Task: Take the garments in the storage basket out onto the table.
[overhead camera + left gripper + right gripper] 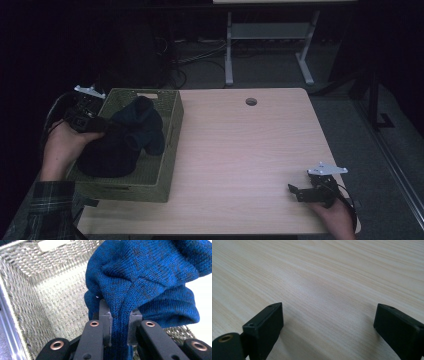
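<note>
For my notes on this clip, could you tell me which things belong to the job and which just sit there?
In the job: blue knitted garment, woven basket, left gripper clamped on the garment.
Just there: right gripper, open over the bare table; the white desk frame behind.

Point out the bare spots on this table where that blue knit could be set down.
Free: the wide tabletop between the woven basket and the right gripper, up to the round hole. Crowded: the basket, where the left gripper clamps the blue knit beside dark clothes.
</note>
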`<state>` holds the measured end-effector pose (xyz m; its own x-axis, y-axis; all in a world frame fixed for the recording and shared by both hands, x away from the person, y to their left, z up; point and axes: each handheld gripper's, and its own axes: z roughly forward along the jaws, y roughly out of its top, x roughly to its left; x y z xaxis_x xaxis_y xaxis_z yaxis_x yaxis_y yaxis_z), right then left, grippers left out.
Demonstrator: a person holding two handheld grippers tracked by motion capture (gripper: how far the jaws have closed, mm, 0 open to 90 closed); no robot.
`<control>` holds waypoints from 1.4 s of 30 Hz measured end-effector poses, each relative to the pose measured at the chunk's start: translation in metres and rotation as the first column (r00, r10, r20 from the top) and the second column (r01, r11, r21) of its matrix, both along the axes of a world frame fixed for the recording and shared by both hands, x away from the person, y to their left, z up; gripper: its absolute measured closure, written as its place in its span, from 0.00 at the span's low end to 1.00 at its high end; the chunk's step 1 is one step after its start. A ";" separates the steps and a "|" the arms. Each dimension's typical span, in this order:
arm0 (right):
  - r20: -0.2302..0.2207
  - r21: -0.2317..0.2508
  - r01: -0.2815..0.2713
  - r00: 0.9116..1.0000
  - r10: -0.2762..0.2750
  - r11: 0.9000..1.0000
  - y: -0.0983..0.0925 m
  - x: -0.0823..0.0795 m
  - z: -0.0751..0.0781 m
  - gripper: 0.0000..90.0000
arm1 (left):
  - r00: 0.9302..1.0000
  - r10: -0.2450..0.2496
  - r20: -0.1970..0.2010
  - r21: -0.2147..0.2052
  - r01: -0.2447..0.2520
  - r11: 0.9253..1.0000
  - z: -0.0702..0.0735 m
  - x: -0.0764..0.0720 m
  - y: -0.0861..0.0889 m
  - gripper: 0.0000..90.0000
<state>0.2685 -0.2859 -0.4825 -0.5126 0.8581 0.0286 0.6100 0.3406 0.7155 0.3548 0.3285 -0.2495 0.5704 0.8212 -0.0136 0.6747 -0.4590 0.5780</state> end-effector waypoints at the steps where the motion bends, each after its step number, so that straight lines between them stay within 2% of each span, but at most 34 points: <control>1: -0.001 0.000 0.000 1.000 0.000 1.000 0.000 0.000 0.000 0.10 | 1.000 0.002 0.008 -0.003 -0.002 1.000 0.002 0.000 0.000 0.88; 10: 0.000 0.000 0.000 1.000 0.000 1.000 0.000 0.000 0.000 0.10 | 0.999 -0.019 0.035 0.000 0.019 1.000 0.019 -0.003 -0.004 0.88; 15: 0.000 0.000 0.001 1.000 -0.001 1.000 0.000 0.000 0.000 0.10 | 0.998 -0.026 0.052 -0.022 0.027 0.999 0.030 -0.006 -0.008 0.88; 19: 0.001 0.000 0.000 1.000 0.000 1.000 0.000 0.000 0.000 0.10 | 0.997 -0.050 0.063 -0.052 0.054 0.997 0.037 -0.007 -0.013 0.88; 28: 0.001 0.000 0.002 1.000 -0.002 1.000 0.000 0.000 0.000 0.10 | 0.993 -0.079 0.087 -0.070 0.086 0.994 0.050 -0.008 -0.025 0.88; 30: 0.001 0.000 0.002 1.000 -0.002 1.000 0.000 0.000 0.000 0.10 | 0.991 -0.090 0.096 -0.085 0.099 0.992 0.054 -0.009 -0.031 0.88; 34: 0.001 0.001 0.002 1.000 -0.002 1.000 0.000 0.000 0.000 0.10 | 0.988 -0.111 0.105 -0.088 0.120 0.989 0.059 -0.009 -0.038 0.88; 42: 0.001 0.000 0.002 1.000 -0.002 1.000 0.000 0.000 0.000 0.10 | 0.978 -0.172 0.117 -0.099 0.184 0.978 0.069 -0.008 -0.061 0.88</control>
<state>0.2685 -0.2858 -0.4825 -0.5113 0.8589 0.0283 0.6101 0.3396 0.7159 0.3471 0.2670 -0.1803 0.7104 0.7032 -0.0286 0.5195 -0.4965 0.6954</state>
